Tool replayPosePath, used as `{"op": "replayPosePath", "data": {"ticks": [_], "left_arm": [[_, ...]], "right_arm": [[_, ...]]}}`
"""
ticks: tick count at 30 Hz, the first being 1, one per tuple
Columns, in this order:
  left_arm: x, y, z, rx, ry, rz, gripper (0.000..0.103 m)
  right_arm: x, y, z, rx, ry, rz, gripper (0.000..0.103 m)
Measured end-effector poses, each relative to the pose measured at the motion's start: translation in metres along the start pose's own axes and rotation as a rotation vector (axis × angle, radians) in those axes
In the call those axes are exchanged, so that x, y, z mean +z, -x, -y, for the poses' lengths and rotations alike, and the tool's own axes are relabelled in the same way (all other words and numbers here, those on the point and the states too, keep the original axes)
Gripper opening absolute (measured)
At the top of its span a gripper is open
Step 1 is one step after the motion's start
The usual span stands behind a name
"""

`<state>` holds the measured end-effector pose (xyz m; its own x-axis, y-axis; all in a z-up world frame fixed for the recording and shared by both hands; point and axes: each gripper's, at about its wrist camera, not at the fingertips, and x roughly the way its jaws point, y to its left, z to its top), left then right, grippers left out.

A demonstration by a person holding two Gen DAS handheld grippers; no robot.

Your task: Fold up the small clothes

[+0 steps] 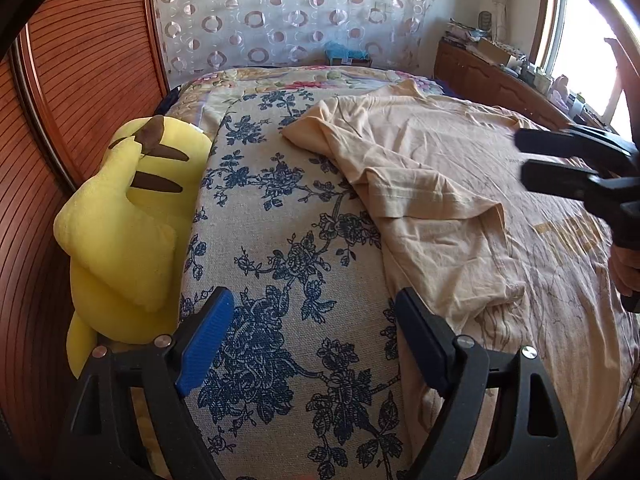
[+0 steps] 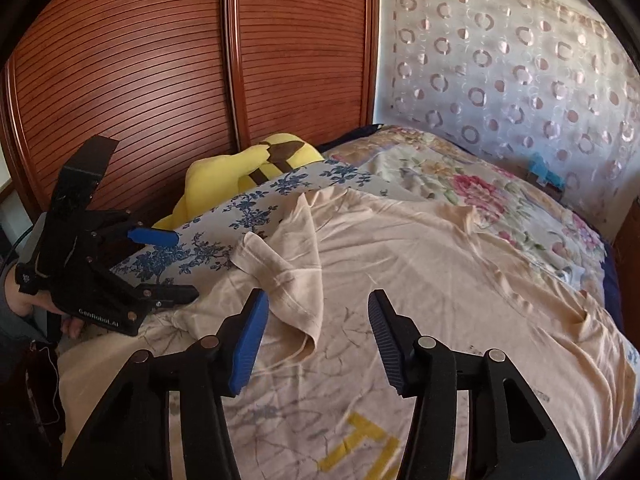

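Observation:
A cream T-shirt (image 1: 460, 184) with yellow print lies spread on the bed, one sleeve (image 1: 436, 196) folded inward; it also shows in the right wrist view (image 2: 420, 248), its sleeve (image 2: 288, 280) crumpled. My left gripper (image 1: 316, 320) is open and empty above the blue floral sheet (image 1: 288, 240), just left of the shirt's edge. It appears in the right wrist view (image 2: 180, 264) at the left. My right gripper (image 2: 316, 328) is open and empty above the shirt, near the folded sleeve. It appears in the left wrist view (image 1: 524, 156) at the right.
A yellow plush toy (image 1: 124, 220) lies at the bed's left edge against a brown slatted wardrobe (image 2: 160, 60). A floral quilt (image 2: 500, 196) covers the far bed. A patterned curtain (image 1: 288, 12) hangs behind. A cluttered wooden cabinet (image 1: 492, 76) stands by the window.

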<state>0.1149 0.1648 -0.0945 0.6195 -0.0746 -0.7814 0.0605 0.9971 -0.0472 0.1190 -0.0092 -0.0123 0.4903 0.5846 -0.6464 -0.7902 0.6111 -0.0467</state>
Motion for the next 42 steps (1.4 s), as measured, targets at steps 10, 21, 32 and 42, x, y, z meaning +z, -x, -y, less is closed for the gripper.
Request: {"op": "replayPosePath", "data": {"ticks": [10,21,32,42], "left_arm": [[0.000,-0.001,-0.001,-0.004,0.002,0.001,0.085],[0.000,-0.001,-0.001,-0.004,0.002,0.000,0.085],[0.000,-0.001,0.000,-0.003,0.002,0.001,0.086],[0.000,-0.002,0.000,-0.003,0.002,0.001,0.086]], "right_arm": [[0.036,-0.065,-0.014,0.052,0.077,-0.101,0.051],[0.049,-0.100,-0.008,0.062,0.065,-0.164,0.005],[0.032,-0.054,0.057,-0.172,-0.186,-0.049,0.008],[0.024,-0.061,0.061,-0.140,-0.221,-0.052,0.045]]}}
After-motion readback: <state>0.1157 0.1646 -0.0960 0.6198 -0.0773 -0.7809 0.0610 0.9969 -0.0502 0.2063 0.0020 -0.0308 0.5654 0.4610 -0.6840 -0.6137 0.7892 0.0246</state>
